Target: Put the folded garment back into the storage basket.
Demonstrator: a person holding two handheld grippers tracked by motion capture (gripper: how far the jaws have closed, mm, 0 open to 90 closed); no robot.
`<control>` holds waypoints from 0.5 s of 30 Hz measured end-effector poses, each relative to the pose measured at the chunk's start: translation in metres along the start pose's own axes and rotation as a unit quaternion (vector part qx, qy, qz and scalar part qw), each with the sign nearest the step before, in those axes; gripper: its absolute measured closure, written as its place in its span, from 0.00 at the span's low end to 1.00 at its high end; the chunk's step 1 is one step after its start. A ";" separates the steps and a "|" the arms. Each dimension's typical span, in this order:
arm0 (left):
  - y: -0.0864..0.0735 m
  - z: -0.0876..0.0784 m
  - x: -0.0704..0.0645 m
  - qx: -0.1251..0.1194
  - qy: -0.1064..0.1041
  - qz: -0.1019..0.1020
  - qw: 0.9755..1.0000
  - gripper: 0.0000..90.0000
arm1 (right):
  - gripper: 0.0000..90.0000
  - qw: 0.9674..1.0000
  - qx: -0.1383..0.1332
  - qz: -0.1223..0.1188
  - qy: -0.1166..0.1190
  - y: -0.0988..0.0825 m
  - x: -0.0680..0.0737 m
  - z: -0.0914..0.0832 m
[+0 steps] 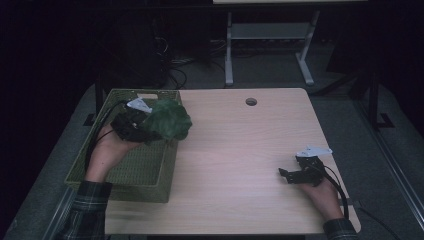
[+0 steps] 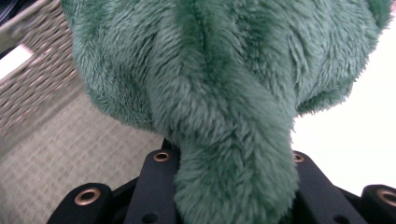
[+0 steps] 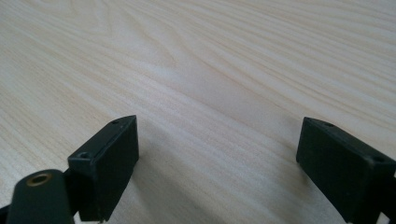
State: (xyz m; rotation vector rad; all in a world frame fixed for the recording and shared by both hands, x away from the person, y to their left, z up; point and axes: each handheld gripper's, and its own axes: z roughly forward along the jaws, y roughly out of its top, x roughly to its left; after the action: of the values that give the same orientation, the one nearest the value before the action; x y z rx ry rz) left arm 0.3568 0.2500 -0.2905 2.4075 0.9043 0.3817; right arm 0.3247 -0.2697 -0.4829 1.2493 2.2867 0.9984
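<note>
your left gripper (image 1: 150, 131) is clamped on one green plush toy (image 1: 169, 120), its two black jaws pressing a thick fold of the fur between them; in the left gripper view that fold (image 2: 233, 177) runs down between the jaws while the rest of the toy bulges above. you hold the toy in the air over the right rim of one green woven basket (image 1: 120, 172), at the far end of that rim, so part of it hangs over the basket and part over the bench (image 1: 240, 160). the toy touches neither the basket floor nor the bench top as far as the high view lets you tell. one white tag (image 1: 146, 96) lies on the far wall of the basket. the basket sits on the left part of the bench, with its left side overhanging the bench edge. your right gripper (image 1: 290, 176) rests low on the right part of the bench, well apart from the toy and the basket, its two jaws spread wide with bare wood between them; the right gripper view shows both jaws and the wood grain (image 3: 215, 93) beyond. count two grippers, one toy, one basket, and one round hole (image 1: 251, 102) near the far edge of the bench.
</note>
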 end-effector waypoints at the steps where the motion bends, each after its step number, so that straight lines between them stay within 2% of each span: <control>1: -0.003 -0.001 0.002 0.002 0.002 -0.001 1.000 0.78 | 0.14 1.000 0.000 0.000 0.000 0.000 0.000 0.000; 2: -0.003 -0.001 0.002 0.002 0.002 -0.001 1.000 0.78 | 0.14 1.000 0.000 0.000 0.000 0.000 0.000 0.000; 3: -0.013 -0.002 0.008 0.005 0.013 -0.012 1.000 0.78 | 0.14 1.000 0.000 0.000 0.000 0.000 0.000 0.000; 4: -0.013 -0.002 0.008 0.005 0.013 -0.012 1.000 0.78 | 0.14 1.000 0.000 -0.001 0.000 0.000 0.000 0.000; 7: -0.030 -0.002 0.016 0.008 0.023 -0.035 0.999 0.78 | 0.14 1.000 0.000 0.000 0.000 0.000 0.000 0.000; 15: -0.059 0.011 0.029 0.025 0.037 -0.067 0.997 0.78 | 0.14 1.000 0.000 -0.001 0.000 0.000 0.000 0.000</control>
State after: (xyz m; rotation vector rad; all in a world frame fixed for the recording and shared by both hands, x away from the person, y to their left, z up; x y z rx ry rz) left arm 0.3525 0.3028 -0.3312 2.3737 1.1138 0.4040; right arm 0.3247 -0.2698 -0.4829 1.2475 2.2874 0.9984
